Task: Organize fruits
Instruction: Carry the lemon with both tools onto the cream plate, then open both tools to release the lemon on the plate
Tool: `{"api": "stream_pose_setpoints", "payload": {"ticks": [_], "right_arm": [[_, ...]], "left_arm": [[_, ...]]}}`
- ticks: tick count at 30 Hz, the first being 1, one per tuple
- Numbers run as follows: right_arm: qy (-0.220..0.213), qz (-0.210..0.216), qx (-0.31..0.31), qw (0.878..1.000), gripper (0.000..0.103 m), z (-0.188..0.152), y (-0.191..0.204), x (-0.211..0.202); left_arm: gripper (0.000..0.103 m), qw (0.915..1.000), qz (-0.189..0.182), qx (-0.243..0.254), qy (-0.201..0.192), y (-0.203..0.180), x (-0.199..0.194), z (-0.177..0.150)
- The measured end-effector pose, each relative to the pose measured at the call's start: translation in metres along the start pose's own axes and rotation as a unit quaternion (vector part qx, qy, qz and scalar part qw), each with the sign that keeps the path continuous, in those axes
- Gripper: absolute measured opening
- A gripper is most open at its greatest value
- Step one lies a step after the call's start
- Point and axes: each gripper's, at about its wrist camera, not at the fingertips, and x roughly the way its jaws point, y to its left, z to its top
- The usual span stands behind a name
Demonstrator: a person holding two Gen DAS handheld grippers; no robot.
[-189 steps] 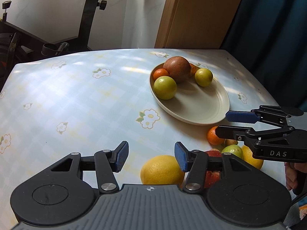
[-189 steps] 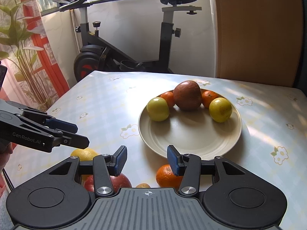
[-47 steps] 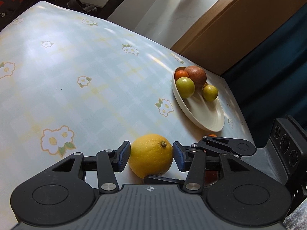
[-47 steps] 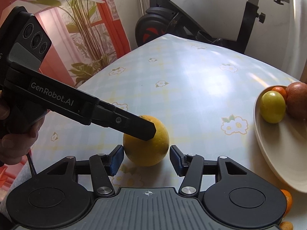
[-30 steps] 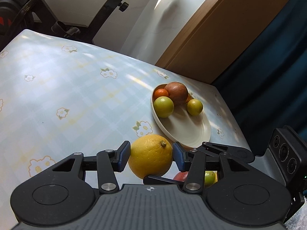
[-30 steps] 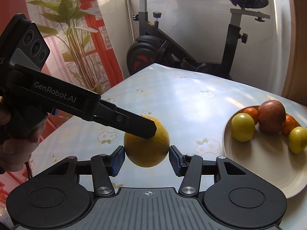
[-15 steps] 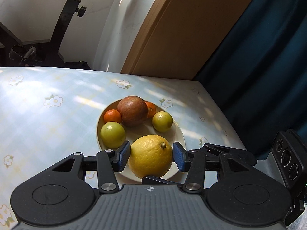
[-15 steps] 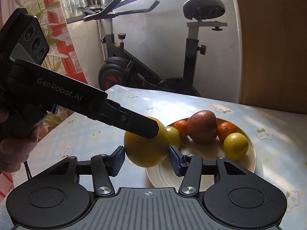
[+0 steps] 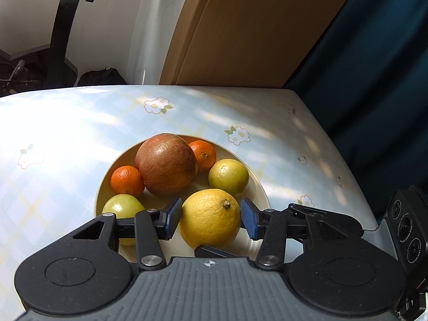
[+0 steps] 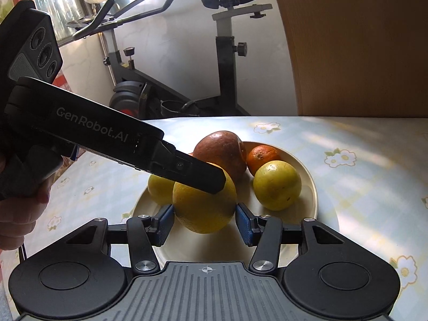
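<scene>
A big yellow citrus (image 9: 208, 214) hangs just over the near part of the cream plate (image 9: 263, 195), held from two sides at once. My left gripper (image 9: 210, 220) is shut on it, blue pads against its flanks. My right gripper (image 10: 205, 223) is shut on the same citrus (image 10: 203, 208) crosswise. The left gripper's upper finger (image 10: 198, 176) lies across its top. On the plate (image 10: 313, 187) lie a large reddish-brown fruit (image 9: 165, 163), two small oranges (image 9: 127, 180) (image 9: 203, 155) and two yellow-green fruits (image 9: 228, 176) (image 9: 120, 208).
The plate sits on a flowered tablecloth (image 9: 67, 123) near the table's far right corner. Behind stand an exercise bike (image 10: 227, 53), a wooden panel (image 9: 254, 26) and a dark blue curtain (image 9: 374, 67). A hand (image 10: 21, 214) grips the left gripper's handle.
Both grippers have carried the yellow citrus together from beside the plate to above its near part. Their hold on it has not changed.
</scene>
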Motion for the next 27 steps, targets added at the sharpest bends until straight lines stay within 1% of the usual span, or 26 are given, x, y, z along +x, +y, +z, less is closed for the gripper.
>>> {"api": "stream_pose_setpoints", "payload": {"ticks": [6,8,10,12,19,27], "right_arm": [[-0.007,-0.007,0.015,1.0,0.047,-0.002,-0.011,0.007],[-0.012,-0.011,0.025,1.0,0.046,-0.003,-0.016,0.009],[-0.018,-0.008,0.039,0.999,0.046,-0.005,-0.021,0.009],[-0.021,-0.01,0.042,0.999,0.046,-0.004,-0.022,0.011],[-0.032,-0.021,0.054,0.998,0.047,-0.004,-0.022,0.015],[-0.022,-0.027,0.059,0.998,0.048,-0.002,-0.018,0.013]], "left_arm": [[0.051,0.9999,0.01,-0.007,0.009,-0.002,0.01,0.01],[0.046,0.9999,0.01,-0.008,0.008,-0.003,0.008,0.012],[0.046,0.9999,0.006,-0.013,-0.001,-0.004,0.011,0.016],[0.046,0.9999,0.002,-0.014,-0.01,-0.004,0.008,0.017],[0.046,0.9992,0.013,-0.023,-0.029,0.0,-0.011,0.012],[0.046,0.9973,0.043,-0.027,-0.052,0.011,-0.036,-0.006]]}}
